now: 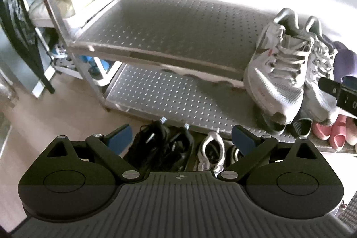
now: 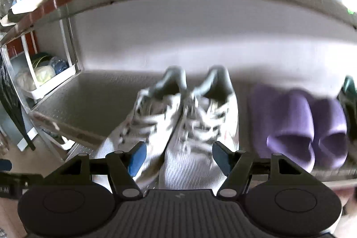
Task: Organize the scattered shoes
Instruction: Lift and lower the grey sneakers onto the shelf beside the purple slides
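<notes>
Left wrist view: my left hand-held gripper (image 1: 180, 137) is hanging wide open with nothing in it, over black sneakers (image 1: 160, 144) and a white pair (image 1: 212, 148) on the floor at bottom centre. The grey-white sneakers (image 1: 287, 73) are sitting on the middle shelf (image 1: 165, 30) at right, toes poking past the edge.

Right wrist view: it's blurry, but my right hand-held gripper (image 2: 179, 157) is standing open, pads clear of the grey-white sneakers (image 2: 178, 124) at centre, purple slippers (image 2: 305, 126) just beside them. I'm thinking: back straight out without clipping the toes, maybe nudge them deeper first.
</notes>
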A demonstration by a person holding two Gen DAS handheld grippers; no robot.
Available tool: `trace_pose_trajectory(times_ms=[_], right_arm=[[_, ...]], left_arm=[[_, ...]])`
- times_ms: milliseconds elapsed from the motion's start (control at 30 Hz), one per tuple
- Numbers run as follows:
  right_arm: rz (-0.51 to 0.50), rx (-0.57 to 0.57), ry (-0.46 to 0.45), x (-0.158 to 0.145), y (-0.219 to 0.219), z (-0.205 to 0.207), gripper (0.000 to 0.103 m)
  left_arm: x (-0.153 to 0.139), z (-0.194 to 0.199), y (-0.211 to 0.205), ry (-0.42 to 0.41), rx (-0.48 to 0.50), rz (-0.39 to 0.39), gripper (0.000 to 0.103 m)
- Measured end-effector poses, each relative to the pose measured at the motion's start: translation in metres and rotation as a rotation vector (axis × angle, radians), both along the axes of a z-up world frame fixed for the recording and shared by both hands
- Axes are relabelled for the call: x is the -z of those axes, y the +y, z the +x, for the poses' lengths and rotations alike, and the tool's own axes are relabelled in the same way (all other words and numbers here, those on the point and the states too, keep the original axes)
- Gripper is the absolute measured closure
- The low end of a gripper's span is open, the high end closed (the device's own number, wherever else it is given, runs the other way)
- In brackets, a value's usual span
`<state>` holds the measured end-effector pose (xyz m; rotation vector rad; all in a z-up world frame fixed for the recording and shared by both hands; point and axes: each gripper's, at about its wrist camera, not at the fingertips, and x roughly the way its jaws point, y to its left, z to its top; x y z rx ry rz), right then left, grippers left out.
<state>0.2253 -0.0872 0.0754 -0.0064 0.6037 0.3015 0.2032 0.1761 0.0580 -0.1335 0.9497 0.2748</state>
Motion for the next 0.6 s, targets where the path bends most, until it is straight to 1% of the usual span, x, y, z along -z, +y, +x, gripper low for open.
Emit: trace_pose_trajectory(times_ms=[33,100,200,233,267,333,433,600], right_arm=[[0.018,-0.002,-0.006,0.002,0.006,0.003,0.037],[0.004,-0.022,-0.017,0.008,0.020,0.010,0.037],[-0.065,-0.049,-0.020,0.019,0.047,0.030,0.038],[-0.099,-0.037,-0.022,0.025,0.055,0.037,0.042],[-0.134,-0.018,-0.022,0.032,0.063,0.043,0.043],[-0.147,-0.010,-0.032,0.039,0.063,0.048,0.042],[-0.190,0.019,-0.086,0.043,0.067,0.052,0.041],[-0.234,0.041,-0.105,0.042,0.063,0.080,0.042]], left_arm=[[0.001,-0.001,0.001,0.005,0.000,0.003,0.004],[0.002,-0.001,0.004,0.011,-0.004,0.011,0.004],[0.003,0.001,0.007,0.017,-0.017,0.012,0.004],[0.003,0.002,0.008,0.021,-0.019,0.002,0.004],[0.003,0.003,0.007,0.025,-0.014,-0.007,0.004],[0.004,0.005,0.005,0.030,0.001,-0.014,0.004],[0.005,0.006,0.001,0.039,0.020,-0.001,0.004],[0.008,0.007,-0.001,0.047,0.024,-0.005,0.004]])
